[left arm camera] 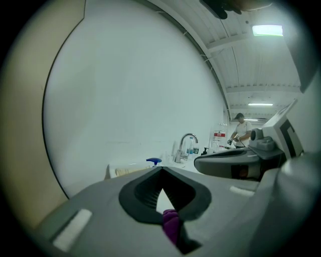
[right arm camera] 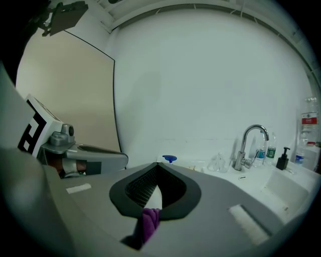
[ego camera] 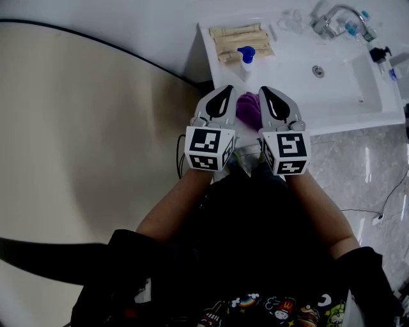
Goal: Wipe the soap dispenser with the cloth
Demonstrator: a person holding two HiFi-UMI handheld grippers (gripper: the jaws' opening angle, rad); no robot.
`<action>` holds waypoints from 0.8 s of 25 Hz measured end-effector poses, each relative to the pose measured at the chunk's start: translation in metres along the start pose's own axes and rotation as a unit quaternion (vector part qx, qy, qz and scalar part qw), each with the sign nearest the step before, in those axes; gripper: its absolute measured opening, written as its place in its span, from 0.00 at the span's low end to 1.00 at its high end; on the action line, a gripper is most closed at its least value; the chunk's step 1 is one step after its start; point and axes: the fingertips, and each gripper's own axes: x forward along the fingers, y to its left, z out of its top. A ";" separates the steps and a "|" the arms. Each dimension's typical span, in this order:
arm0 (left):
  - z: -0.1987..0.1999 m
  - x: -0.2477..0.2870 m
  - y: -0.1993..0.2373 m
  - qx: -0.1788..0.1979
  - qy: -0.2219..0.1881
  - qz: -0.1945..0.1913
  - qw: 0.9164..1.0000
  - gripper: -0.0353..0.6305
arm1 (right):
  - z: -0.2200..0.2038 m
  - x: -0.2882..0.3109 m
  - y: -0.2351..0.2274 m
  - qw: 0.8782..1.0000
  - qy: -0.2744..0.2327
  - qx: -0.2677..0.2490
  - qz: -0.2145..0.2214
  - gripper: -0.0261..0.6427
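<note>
The soap dispenser (ego camera: 246, 60), white with a blue pump, stands on the white counter (ego camera: 281, 96) near its back left corner. Only its blue pump shows over the jaws in the left gripper view (left arm camera: 153, 161) and the right gripper view (right arm camera: 169, 159). A purple cloth (ego camera: 248, 108) lies bunched on the counter's front edge, in front of the dispenser. My left gripper (ego camera: 226, 88) and right gripper (ego camera: 263, 89) hover side by side over that edge, one on each side of the cloth. Both are shut with nothing in them. The cloth (left arm camera: 170, 223) (right arm camera: 149, 221) shows below the closed jaws.
Folded beige towels (ego camera: 239, 39) lie behind the dispenser. To the right are the sink basin (ego camera: 319, 70), a chrome faucet (ego camera: 332, 16) (right arm camera: 248, 145) and small bottles, including a black pump bottle (right arm camera: 283, 158). A beige wall panel (ego camera: 77, 128) runs along the left. A person (left arm camera: 242, 129) stands far off.
</note>
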 end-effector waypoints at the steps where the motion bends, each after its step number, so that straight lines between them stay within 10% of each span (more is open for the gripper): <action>1: 0.000 0.000 0.001 0.000 0.001 -0.001 1.000 0.05 | 0.000 0.001 0.000 1.000 0.001 0.001 0.000 0.07; 20: -0.006 -0.002 0.009 -0.013 0.003 -0.012 1.000 0.05 | -0.004 0.012 0.009 1.000 0.013 -0.002 -0.002 0.07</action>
